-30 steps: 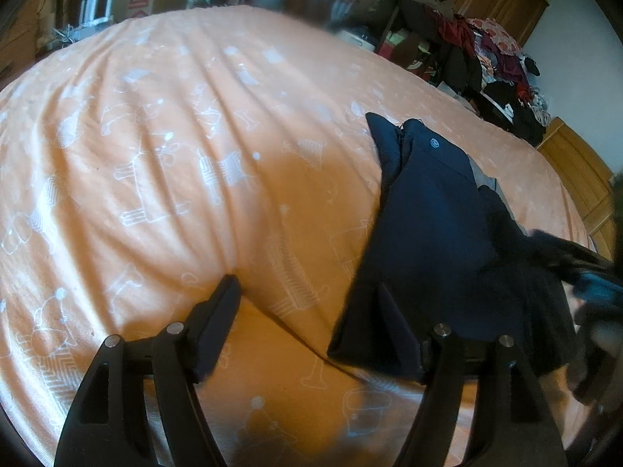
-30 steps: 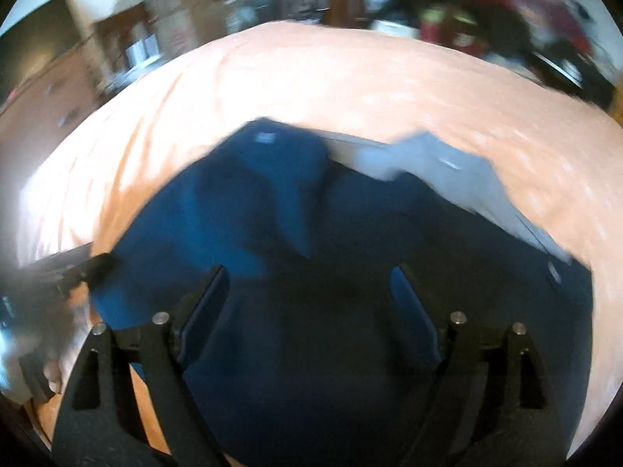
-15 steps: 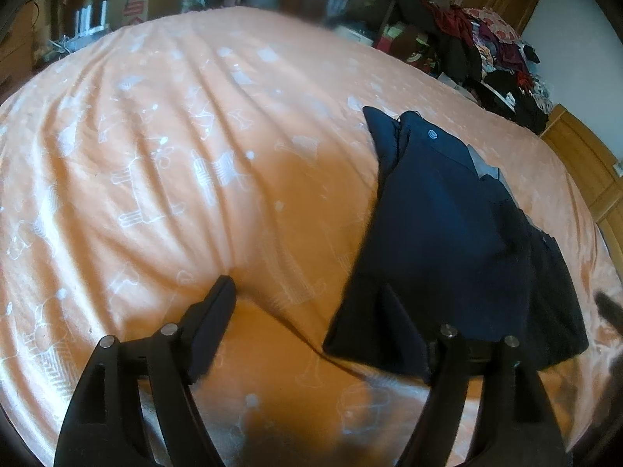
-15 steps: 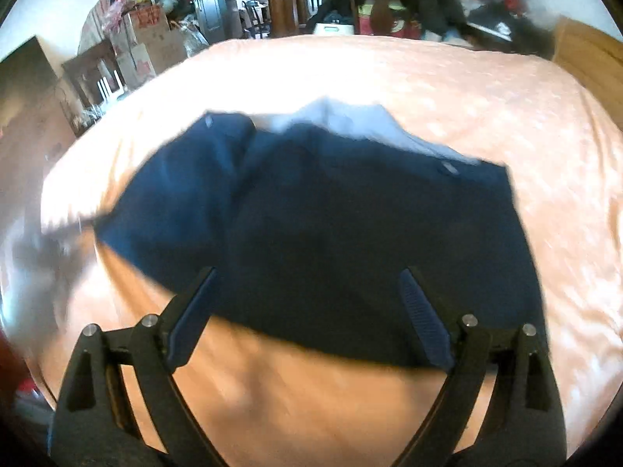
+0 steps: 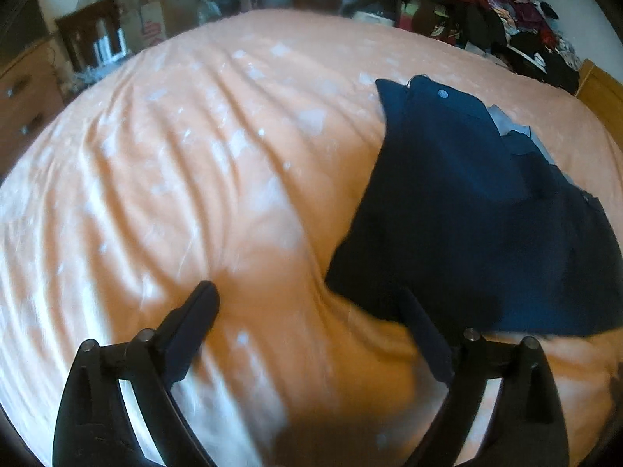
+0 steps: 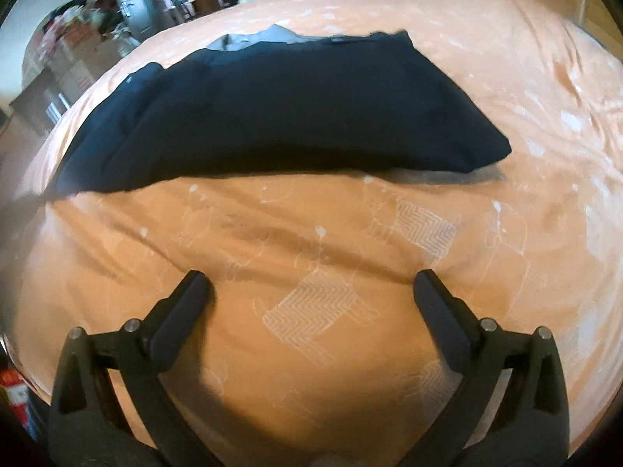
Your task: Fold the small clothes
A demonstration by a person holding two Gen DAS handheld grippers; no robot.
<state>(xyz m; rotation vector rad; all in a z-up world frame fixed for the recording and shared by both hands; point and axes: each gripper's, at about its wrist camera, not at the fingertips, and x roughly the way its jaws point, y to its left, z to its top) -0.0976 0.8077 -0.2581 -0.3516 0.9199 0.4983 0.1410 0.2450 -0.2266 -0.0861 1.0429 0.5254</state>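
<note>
Navy garment [image 6: 280, 113] lies folded flat on orange bedsheet [image 6: 350, 241], grey lining [image 5: 510, 126] peeking at far edge. Left gripper [image 5: 307, 303] hovers w/ jaws spread wide, nothing held, right finger over garment's near corner. Right gripper [image 6: 311, 284] also spread & empty, above bare sheet, garment just beyond. Clothes pile [image 5: 506, 11] behind bed.
</note>
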